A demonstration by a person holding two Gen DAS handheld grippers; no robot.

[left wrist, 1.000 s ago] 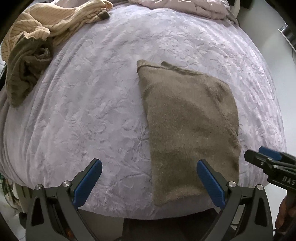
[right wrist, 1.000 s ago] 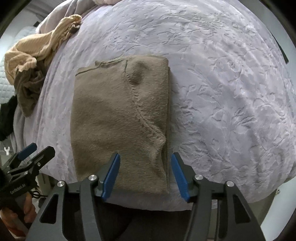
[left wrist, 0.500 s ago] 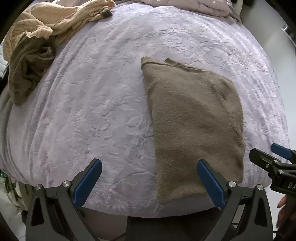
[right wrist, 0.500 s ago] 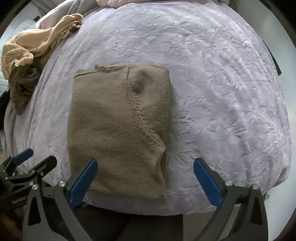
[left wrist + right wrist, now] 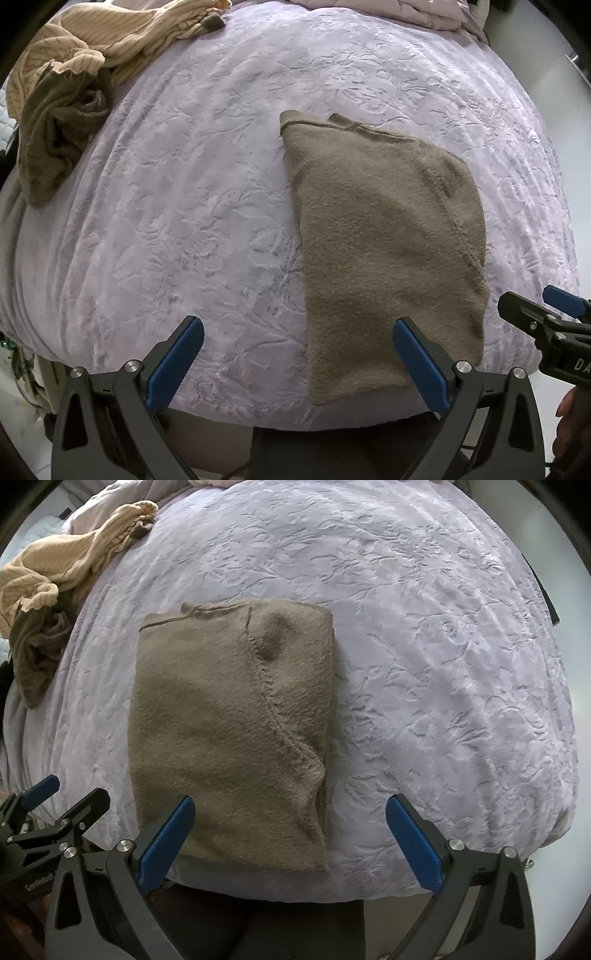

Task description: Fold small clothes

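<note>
A brown knit garment (image 5: 384,236) lies folded into a rectangle on the lilac bedspread (image 5: 184,184), near the bed's front edge; it also shows in the right wrist view (image 5: 229,723). My left gripper (image 5: 297,363) is open and empty, above the front edge just left of the garment's near end. My right gripper (image 5: 288,842) is open and empty over the garment's near right corner. Each gripper shows at the edge of the other's view: the right one in the left wrist view (image 5: 543,325), the left one in the right wrist view (image 5: 51,808).
A pile of unfolded clothes, a beige ribbed piece (image 5: 110,40) over an olive one (image 5: 55,125), lies at the far left of the bed. A rumpled pinkish blanket (image 5: 388,9) lies along the far edge. The bedspread (image 5: 443,664) extends to the garment's right.
The right gripper has opened wide from nearly shut and let go of the garment's near edge. Both grippers have shifted slightly; the garment stays flat.
</note>
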